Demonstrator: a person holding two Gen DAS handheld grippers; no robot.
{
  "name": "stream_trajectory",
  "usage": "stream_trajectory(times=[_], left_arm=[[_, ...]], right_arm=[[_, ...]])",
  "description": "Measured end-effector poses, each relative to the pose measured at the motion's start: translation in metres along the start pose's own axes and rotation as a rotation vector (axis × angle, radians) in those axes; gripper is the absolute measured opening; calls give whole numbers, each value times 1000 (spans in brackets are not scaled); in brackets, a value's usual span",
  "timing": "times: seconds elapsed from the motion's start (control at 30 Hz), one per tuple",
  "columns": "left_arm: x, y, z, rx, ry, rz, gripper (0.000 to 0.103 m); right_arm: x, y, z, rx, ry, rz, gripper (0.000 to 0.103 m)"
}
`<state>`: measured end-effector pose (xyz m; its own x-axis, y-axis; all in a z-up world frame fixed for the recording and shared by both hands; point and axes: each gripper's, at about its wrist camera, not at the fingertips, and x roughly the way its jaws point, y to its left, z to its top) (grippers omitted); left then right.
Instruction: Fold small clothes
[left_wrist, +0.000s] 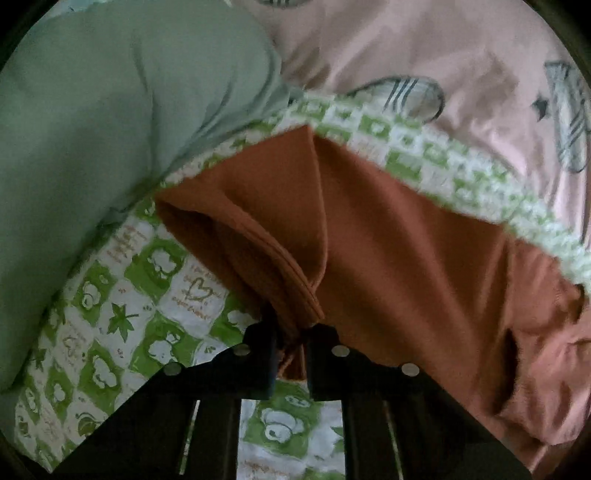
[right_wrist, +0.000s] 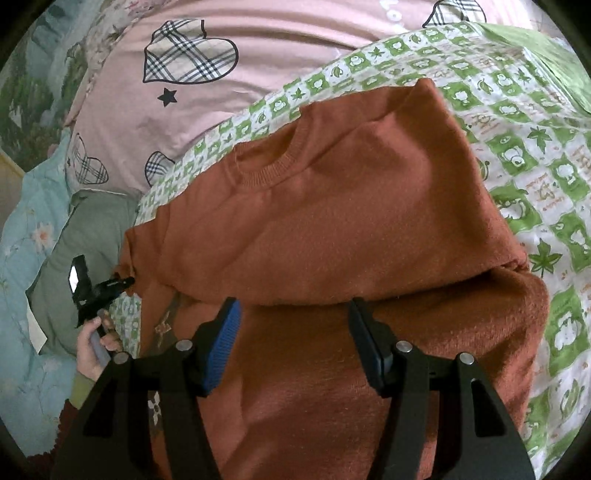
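Note:
A rust-orange sweater (right_wrist: 332, 206) lies on a green-and-white patterned sheet (right_wrist: 554, 206), its upper half folded over the lower part, ribbed neckline up. My left gripper (left_wrist: 291, 339) is shut on a bunched edge of the sweater (left_wrist: 388, 236), pinched between its black fingers. It also shows in the right wrist view (right_wrist: 123, 282), clamped on the sweater's left edge with the hand below it. My right gripper (right_wrist: 293, 328) is open, hovering just above the sweater's lower part, with nothing between its blue-padded fingers (right_wrist: 221, 347).
A pink duvet with plaid hearts (right_wrist: 192, 62) lies beyond the sheet. A sage-green garment (left_wrist: 110, 129) is heaped to the left, also in the right wrist view (right_wrist: 92, 229). A light-blue floral cover (right_wrist: 26, 258) is at far left.

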<state>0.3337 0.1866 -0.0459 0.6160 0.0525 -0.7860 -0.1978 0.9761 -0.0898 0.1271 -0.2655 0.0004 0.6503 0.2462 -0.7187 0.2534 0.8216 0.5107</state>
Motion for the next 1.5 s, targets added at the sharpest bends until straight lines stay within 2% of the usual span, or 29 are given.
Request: stream_trajectory(times=[0.1, 0.17, 0.23, 0.47, 0.57, 0.63, 0.77, 0.87, 0.97, 1.0, 1.03, 1.13, 1.23, 1.33, 1.4, 1.5], left_arm=[[-37, -7, -3, -23, -55, -108, 9], [-65, -24, -6, -23, -89, -193, 8], [-88, -45, -11, -15, -89, -255, 8], [-161, -177, -48, 124, -120, -525, 8], [-164, -230, -69, 192, -98, -565, 8], [-154, -261, -84, 218, -56, -592, 8], [-123, -306, -113, 277, 18, -567, 9], [-96, -319, -128, 310, 97, -545, 15], [-91, -305, -141, 303, 130, -555, 34], [-94, -295, -142, 304, 123, -547, 48], [-97, -290, -142, 306, 113, -540, 56], [-112, -256, -142, 301, 82, -529, 59], [-122, -213, -133, 288, 22, -426, 59], [-114, -159, -114, 217, -24, -243, 60], [-103, -129, -102, 176, -18, -145, 60], [-82, -86, -87, 95, 9, -58, 59]], right_arm=[[-3, 1, -1, 2, -11, 12, 61], [-5, 1, -2, 1, -18, 22, 61], [-9, 1, -3, 2, -27, 32, 61], [-35, -12, -4, 25, -77, 38, 61], [-47, -26, -4, 56, -103, 25, 61], [-52, -33, -5, 69, -114, 15, 61], [-59, -46, -6, 97, -125, 1, 61], [-57, -52, -6, 117, -118, -3, 61], [-54, -51, -6, 127, -112, 1, 62], [-53, -49, -5, 126, -112, -5, 65], [-50, -47, -4, 125, -109, -5, 67], [-40, -35, -3, 114, -89, 31, 68], [-24, -18, 0, 85, -55, 68, 68], [-7, -3, 3, 69, -22, 102, 68], [8, 1, 8, 89, -7, 122, 68], [27, 0, 17, 146, 12, 136, 68]])
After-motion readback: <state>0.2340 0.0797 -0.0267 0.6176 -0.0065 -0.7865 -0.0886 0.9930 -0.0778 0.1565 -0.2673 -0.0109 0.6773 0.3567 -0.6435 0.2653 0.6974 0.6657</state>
